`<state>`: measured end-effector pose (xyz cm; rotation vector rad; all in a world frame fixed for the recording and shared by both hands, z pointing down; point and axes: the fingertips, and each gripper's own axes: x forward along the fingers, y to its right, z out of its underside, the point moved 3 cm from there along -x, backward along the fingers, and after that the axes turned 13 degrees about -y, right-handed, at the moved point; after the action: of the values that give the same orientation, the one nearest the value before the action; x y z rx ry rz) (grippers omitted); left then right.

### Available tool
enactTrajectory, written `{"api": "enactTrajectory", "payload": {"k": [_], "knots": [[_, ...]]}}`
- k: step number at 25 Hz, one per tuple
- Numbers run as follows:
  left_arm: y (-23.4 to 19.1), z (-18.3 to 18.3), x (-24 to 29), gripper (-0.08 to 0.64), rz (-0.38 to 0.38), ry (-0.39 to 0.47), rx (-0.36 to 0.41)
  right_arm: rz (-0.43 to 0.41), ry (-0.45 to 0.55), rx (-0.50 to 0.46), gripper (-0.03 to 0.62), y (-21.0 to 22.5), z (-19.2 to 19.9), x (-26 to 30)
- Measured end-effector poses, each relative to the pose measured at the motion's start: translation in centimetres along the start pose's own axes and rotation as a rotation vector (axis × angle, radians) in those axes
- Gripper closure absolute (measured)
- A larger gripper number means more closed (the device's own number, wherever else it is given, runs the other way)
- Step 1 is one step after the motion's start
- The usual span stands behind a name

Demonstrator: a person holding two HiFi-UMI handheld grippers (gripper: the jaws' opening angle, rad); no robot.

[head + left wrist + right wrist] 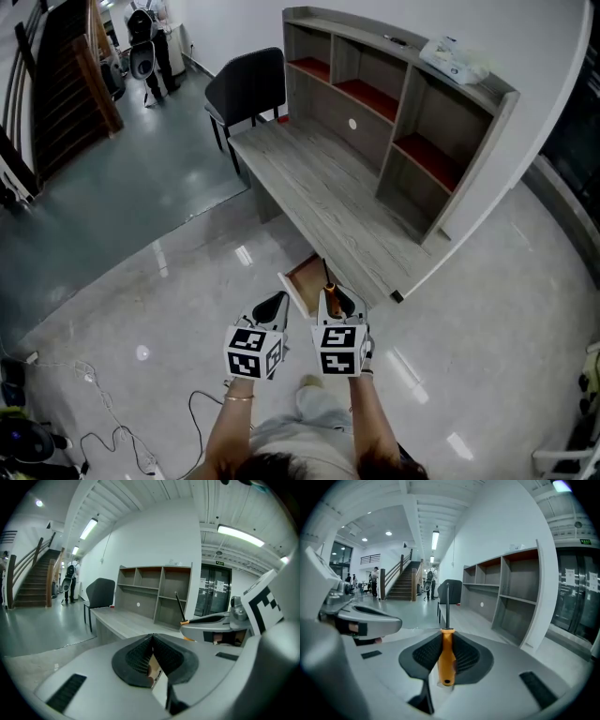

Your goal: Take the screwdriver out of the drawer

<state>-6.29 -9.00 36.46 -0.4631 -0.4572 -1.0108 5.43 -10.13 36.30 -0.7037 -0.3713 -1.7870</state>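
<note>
The screwdriver has an orange handle and a dark shaft that stands up past the jaws. My right gripper is shut on the handle. In the head view that gripper is held in the air in front of the desk, with the screwdriver sticking out forward. The open wooden drawer shows just beyond and below it, under the desk's near end. My left gripper hangs close beside the right one. In its own view the left gripper has its pads meeting at the tips with nothing between them.
A long grey wooden desk with a shelf hutch runs along the white wall. A black chair stands at its far end. Cables lie on the glossy floor at lower left. A staircase and a person are far off.
</note>
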Motion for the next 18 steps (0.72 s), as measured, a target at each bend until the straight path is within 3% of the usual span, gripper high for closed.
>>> {"api": "enactTrajectory", "payload": {"k": [18], "knots": [[3.7,1.8,-6.5,0.543,0.029,0.048,0.06,0.031,0.106,-0.042,0.508,-2.3,0.9,-7.3]]}}
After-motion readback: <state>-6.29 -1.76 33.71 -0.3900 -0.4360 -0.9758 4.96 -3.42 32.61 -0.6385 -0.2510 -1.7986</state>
